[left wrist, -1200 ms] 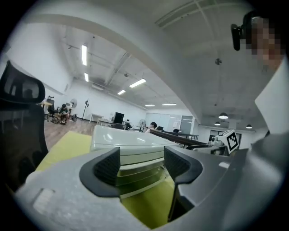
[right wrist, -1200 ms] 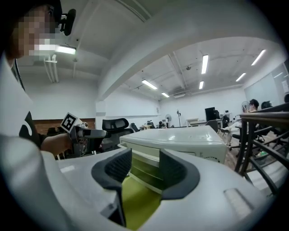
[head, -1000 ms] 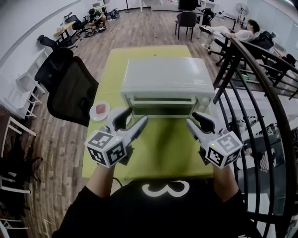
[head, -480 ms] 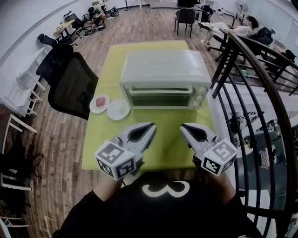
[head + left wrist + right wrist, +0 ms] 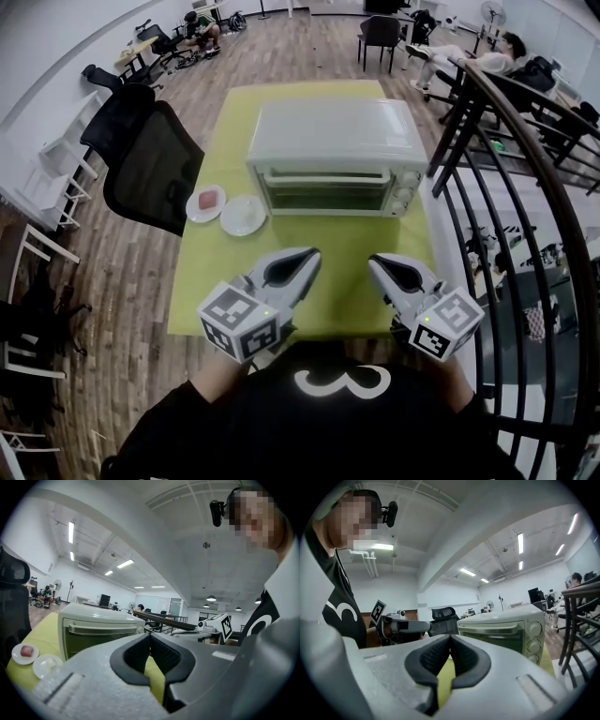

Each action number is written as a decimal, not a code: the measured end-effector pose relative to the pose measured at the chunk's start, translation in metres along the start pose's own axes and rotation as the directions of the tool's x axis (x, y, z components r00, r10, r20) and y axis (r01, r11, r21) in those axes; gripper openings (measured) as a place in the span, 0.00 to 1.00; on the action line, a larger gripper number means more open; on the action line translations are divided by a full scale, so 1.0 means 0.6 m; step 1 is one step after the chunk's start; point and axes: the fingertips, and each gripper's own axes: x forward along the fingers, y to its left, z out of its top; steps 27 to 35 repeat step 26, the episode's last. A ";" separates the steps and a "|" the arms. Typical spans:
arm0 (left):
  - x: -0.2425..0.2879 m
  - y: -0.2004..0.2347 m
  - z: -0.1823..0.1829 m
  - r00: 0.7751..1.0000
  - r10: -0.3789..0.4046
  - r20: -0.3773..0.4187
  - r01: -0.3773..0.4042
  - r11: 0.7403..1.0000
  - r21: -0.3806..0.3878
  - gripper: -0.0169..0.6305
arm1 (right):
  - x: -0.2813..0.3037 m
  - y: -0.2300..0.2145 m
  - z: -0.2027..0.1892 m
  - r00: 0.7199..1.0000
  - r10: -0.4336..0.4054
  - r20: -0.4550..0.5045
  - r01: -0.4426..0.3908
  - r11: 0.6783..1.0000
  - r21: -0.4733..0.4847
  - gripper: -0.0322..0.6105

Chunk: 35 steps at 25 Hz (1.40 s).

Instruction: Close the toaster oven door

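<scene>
door [image 5: 326, 192] of the toaster oven [image 5: 333, 131] looks shut, straight ahead and well apart from the left hand-held gripper [image 5: 306, 257] and right hand-held gripper [image 5: 379, 264], both closed empty.

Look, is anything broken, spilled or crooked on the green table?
Nothing stands out. The toaster oven sits square on the table, its door shut. The plate with a pink piece and the empty plate lie flat beside it, nothing spilled.
</scene>
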 end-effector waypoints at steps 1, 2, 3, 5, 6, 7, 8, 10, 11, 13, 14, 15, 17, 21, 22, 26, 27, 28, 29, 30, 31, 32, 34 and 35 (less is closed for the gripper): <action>0.001 -0.001 -0.001 1.000 -0.006 -0.003 0.006 1.000 -0.002 0.04 | -0.002 0.000 0.000 1.000 -0.003 0.001 0.003 1.000 -0.002 0.05; 0.003 -0.002 -0.002 1.000 -0.011 -0.005 0.011 1.000 -0.003 0.04 | -0.004 -0.002 -0.001 1.000 -0.008 0.002 0.008 1.000 -0.001 0.05; 0.005 -0.002 -0.002 1.000 -0.017 -0.005 0.017 1.000 -0.001 0.04 | -0.005 -0.004 -0.003 1.000 -0.012 0.003 0.012 1.000 0.001 0.05; 0.009 -0.002 -0.007 1.000 -0.026 -0.008 0.026 1.000 -0.003 0.04 | -0.007 -0.009 -0.011 1.000 -0.021 -0.004 0.021 1.000 0.005 0.05; 0.009 -0.001 -0.011 1.000 -0.028 -0.011 0.028 1.000 -0.008 0.04 | -0.008 -0.010 -0.017 1.000 -0.023 -0.009 0.023 1.000 0.007 0.05; 0.009 0.000 -0.015 1.000 -0.027 -0.015 0.027 1.000 -0.011 0.04 | -0.007 -0.010 -0.020 1.000 -0.024 -0.012 0.024 1.000 0.010 0.05; 0.009 0.002 -0.017 0.999 -0.026 -0.018 0.026 1.000 -0.011 0.04 | -0.005 -0.009 -0.022 1.000 -0.024 -0.013 0.024 1.000 0.011 0.05; 0.009 0.006 -0.017 0.999 -0.025 -0.021 0.025 1.000 -0.009 0.04 | -0.002 -0.009 -0.021 1.000 -0.023 -0.012 0.023 1.000 0.010 0.05; 0.008 0.007 -0.018 0.999 -0.024 -0.021 0.024 1.000 -0.009 0.04 | -0.001 -0.009 -0.021 1.000 -0.024 -0.012 0.024 1.000 0.011 0.05; 0.007 0.011 -0.021 1.000 -0.021 -0.020 0.021 1.000 -0.010 0.04 | 0.001 -0.009 -0.022 1.000 -0.025 -0.014 0.025 1.000 0.013 0.05; 0.006 0.013 -0.023 1.000 -0.020 -0.020 0.019 1.000 -0.011 0.04 | 0.002 -0.008 -0.023 1.000 -0.025 -0.016 0.026 1.000 0.012 0.05; 0.005 0.015 -0.024 1.000 -0.018 -0.020 0.018 1.000 -0.013 0.04 | 0.002 -0.008 -0.024 0.999 -0.026 -0.018 0.026 1.000 0.011 0.05; 0.003 0.018 -0.028 1.000 -0.015 -0.021 0.015 1.000 -0.018 0.04 | 0.003 -0.007 -0.027 0.999 -0.030 -0.024 0.030 1.000 0.008 0.05; 0.004 0.023 -0.034 1.000 -0.013 -0.026 0.012 1.000 -0.024 0.04 | 0.004 -0.011 -0.029 0.999 -0.039 -0.028 0.039 0.999 0.013 0.05; 0.005 0.024 -0.035 1.000 -0.013 -0.028 0.013 1.000 -0.025 0.04 | 0.004 -0.012 -0.029 0.999 -0.041 -0.029 0.041 0.999 0.013 0.05; 0.009 0.026 -0.039 0.999 -0.015 -0.033 0.014 0.999 -0.030 0.04 | 0.006 -0.017 -0.031 0.998 -0.044 -0.034 0.045 0.999 0.013 0.05; 0.009 0.026 -0.039 0.999 -0.015 -0.033 0.014 0.999 -0.030 0.04 | 0.006 -0.017 -0.031 0.998 -0.044 -0.034 0.045 0.999 0.013 0.05; 0.009 0.026 -0.039 0.999 -0.015 -0.033 0.014 0.999 -0.030 0.04 | 0.006 -0.017 -0.031 0.998 -0.044 -0.034 0.045 0.999 0.013 0.05; 0.009 0.026 -0.039 0.999 -0.015 -0.033 0.014 0.999 -0.030 0.04 | 0.006 -0.017 -0.031 0.998 -0.044 -0.034 0.045 0.999 0.013 0.05; 0.009 0.026 -0.039 0.999 -0.015 -0.033 0.014 0.999 -0.030 0.04 | 0.006 -0.017 -0.031 0.998 -0.044 -0.034 0.045 0.999 0.013 0.05; 0.009 0.026 -0.039 0.999 -0.015 -0.033 0.014 0.999 -0.030 0.04 | 0.006 -0.017 -0.031 0.998 -0.044 -0.034 0.045 0.999 0.013 0.05; 0.009 0.026 -0.039 0.999 -0.015 -0.033 0.014 0.999 -0.030 0.04 | 0.006 -0.017 -0.031 0.998 -0.044 -0.034 0.045 0.999 0.013 0.05; 0.009 0.026 -0.039 0.999 -0.015 -0.033 0.014 0.999 -0.030 0.04 | 0.006 -0.017 -0.031 0.998 -0.044 -0.034 0.045 0.999 0.013 0.05; 0.009 0.026 -0.039 0.999 -0.015 -0.033 0.014 0.999 -0.030 0.04 | 0.006 -0.017 -0.031 0.998 -0.044 -0.034 0.045 0.999 0.013 0.05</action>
